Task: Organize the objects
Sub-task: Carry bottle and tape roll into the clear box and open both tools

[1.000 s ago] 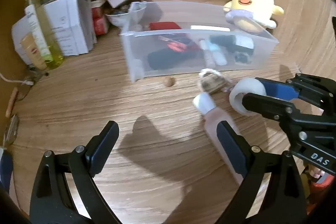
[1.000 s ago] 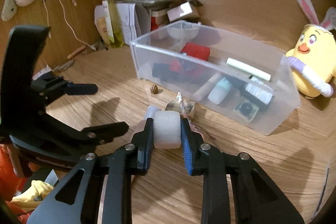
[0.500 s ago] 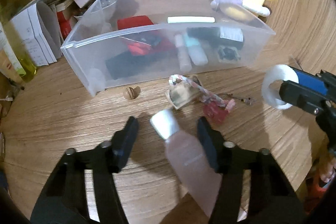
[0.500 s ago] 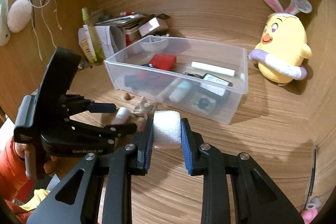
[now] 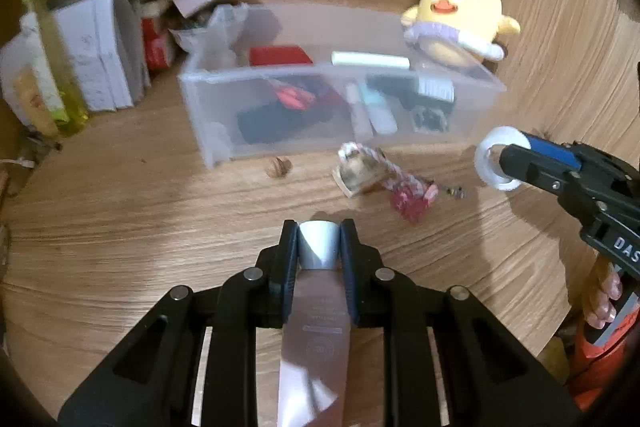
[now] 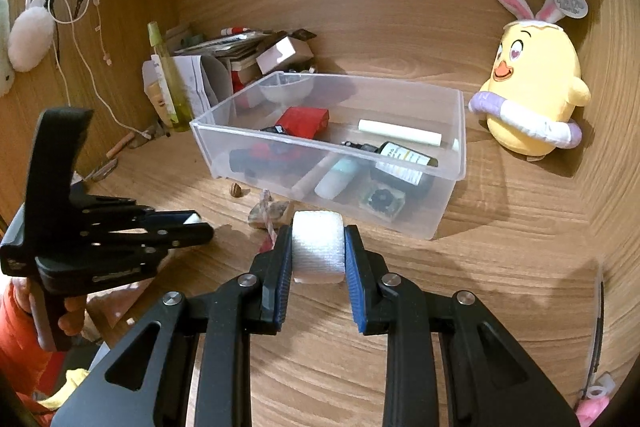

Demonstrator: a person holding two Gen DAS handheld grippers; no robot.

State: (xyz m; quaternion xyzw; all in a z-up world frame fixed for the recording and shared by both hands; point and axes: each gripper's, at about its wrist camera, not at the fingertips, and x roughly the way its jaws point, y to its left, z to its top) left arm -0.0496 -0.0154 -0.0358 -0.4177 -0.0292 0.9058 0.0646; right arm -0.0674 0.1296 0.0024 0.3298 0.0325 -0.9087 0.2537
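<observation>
Your left hand-held gripper [image 5: 319, 251] is clamped on the white cap end of a pink tube [image 5: 316, 327], which runs back between the fingers toward the camera, held level above the table [image 5: 140, 227]. Your right hand-held gripper [image 6: 318, 247] grips a white tape roll [image 6: 318, 245] squarely between its blue pads, pointing toward the clear bin [image 6: 448, 163] just ahead. In the left view the roll [image 5: 496, 163] hangs clear of the table, right of the bin [image 5: 208, 115].
</observation>
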